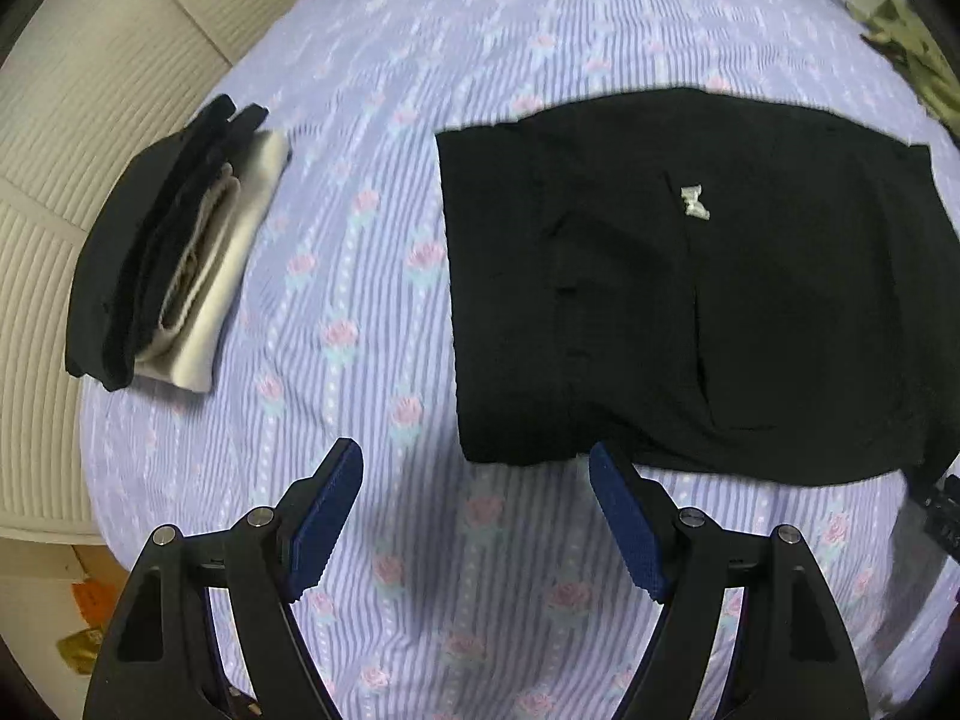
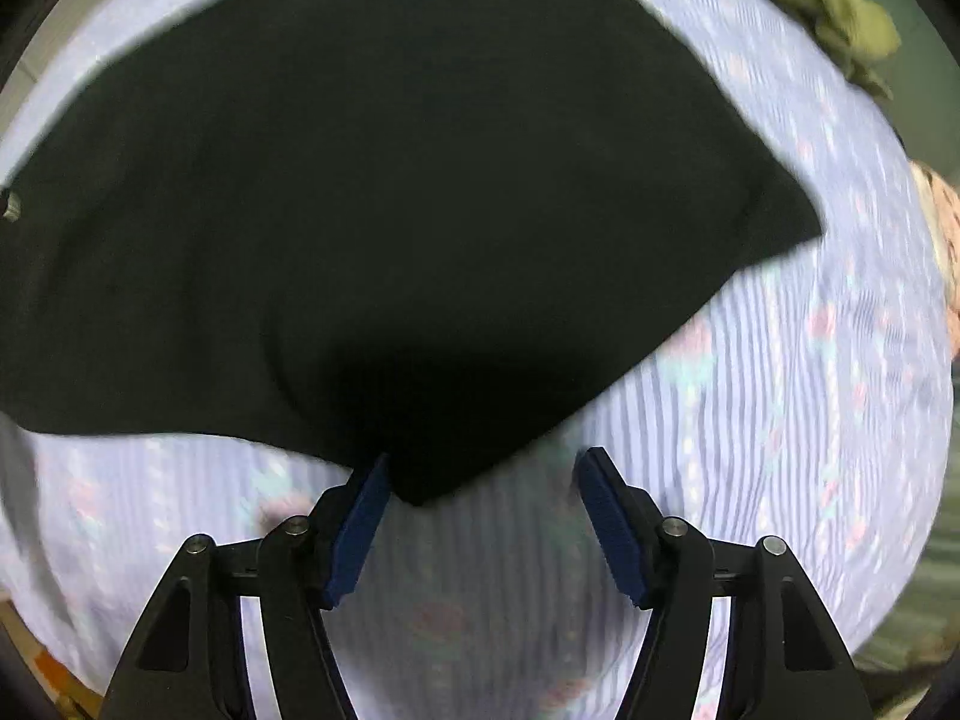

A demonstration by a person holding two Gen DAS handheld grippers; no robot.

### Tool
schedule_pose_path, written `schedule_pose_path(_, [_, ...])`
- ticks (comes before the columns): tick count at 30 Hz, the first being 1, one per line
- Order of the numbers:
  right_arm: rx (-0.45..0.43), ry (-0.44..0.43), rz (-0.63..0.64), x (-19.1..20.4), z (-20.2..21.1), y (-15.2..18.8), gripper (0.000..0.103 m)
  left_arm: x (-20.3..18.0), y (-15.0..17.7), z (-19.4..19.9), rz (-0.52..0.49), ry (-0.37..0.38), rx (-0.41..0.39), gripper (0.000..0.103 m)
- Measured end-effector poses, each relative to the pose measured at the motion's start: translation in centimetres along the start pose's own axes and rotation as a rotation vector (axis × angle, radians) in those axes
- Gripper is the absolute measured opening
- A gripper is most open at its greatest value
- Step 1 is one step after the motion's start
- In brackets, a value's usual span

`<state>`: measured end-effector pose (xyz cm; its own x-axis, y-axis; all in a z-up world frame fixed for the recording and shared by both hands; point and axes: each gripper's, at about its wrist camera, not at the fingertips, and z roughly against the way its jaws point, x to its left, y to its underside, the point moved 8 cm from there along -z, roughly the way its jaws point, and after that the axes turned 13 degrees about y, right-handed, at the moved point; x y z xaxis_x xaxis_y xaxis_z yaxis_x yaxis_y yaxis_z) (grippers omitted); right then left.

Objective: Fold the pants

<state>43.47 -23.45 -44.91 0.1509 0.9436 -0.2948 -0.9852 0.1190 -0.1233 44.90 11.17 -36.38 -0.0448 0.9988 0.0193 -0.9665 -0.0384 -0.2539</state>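
Black pants [image 1: 690,300] lie folded flat on the lilac striped bedsheet [image 1: 372,312], with a small white label [image 1: 694,202] on top. My left gripper [image 1: 474,468] is open and empty, just short of the pants' near edge. In the right wrist view the pants [image 2: 390,210] fill the upper frame, and one near corner hangs down between the fingers. My right gripper [image 2: 486,474] is open, with its left finger [image 2: 360,516] touching that corner. The view is blurred.
A stack of folded black and white clothes [image 1: 174,264] sits at the bed's left edge. An olive green garment [image 2: 822,6] lies at the far right of the bed. A ribbed white wall [image 1: 54,180] runs behind the bed's left edge.
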Motion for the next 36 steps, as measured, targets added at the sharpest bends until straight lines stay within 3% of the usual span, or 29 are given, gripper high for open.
schedule_pose_path(4, [0.017, 0.032, 0.011, -0.6, 1.3, 0.6, 0.065, -0.2, 0.6, 0.0, -0.005, 0.025, -0.003, 0.078])
schedule_pose_path(8, [-0.06, 0.022, -0.009, -1.6, 5.7, 0.6, 0.066, 0.8, 0.3, 0.9, 0.036, 0.072, -0.05, 0.079])
schedule_pose_path(10, [-0.118, -0.016, -0.005, -1.3, 8.2, -0.1, 0.066, 1.0, -0.2, 1.6, 0.031, 0.123, -0.088, 0.086])
schedule_pose_path(13, [-0.225, -0.077, 0.032, 0.4, 12.0, -2.1, 0.07, 1.6, -1.7, 2.1, 0.013, 0.197, -0.133, 0.087])
schedule_pose_path(14, [-0.263, -0.092, 0.045, 1.2, 13.3, -3.2, 0.076, 2.0, -2.4, 2.0, 0.015, 0.231, -0.146, 0.087])
schedule_pose_path(17, [-0.31, -0.128, 0.055, 3.3, 14.9, -5.7, 0.079, 3.0, -4.1, 1.2, 0.054, 0.342, -0.157, 0.087])
schedule_pose_path(21, [-0.304, -0.2, 0.073, 7.4, 15.5, -8.2, 0.079, 3.9, -6.5, -1.0, 0.107, 0.541, -0.131, 0.086])
schedule_pose_path(28, [-0.294, -0.229, 0.129, 13.1, 15.2, -8.1, 0.079, 5.1, -8.2, -6.3, 0.16, 0.689, -0.028, 0.072])
schedule_pose_path(30, [-0.273, -0.227, 0.138, 14.2, 14.8, -7.6, 0.079, 5.1, -8.1, -7.6, 0.182, 0.744, 0.009, 0.072])
schedule_pose_path(36, [-0.246, -0.192, 0.158, 15.8, 14.9, -6.5, 0.079, 5.3, -8.2, -9.2, 0.257, 0.925, 0.015, 0.074])
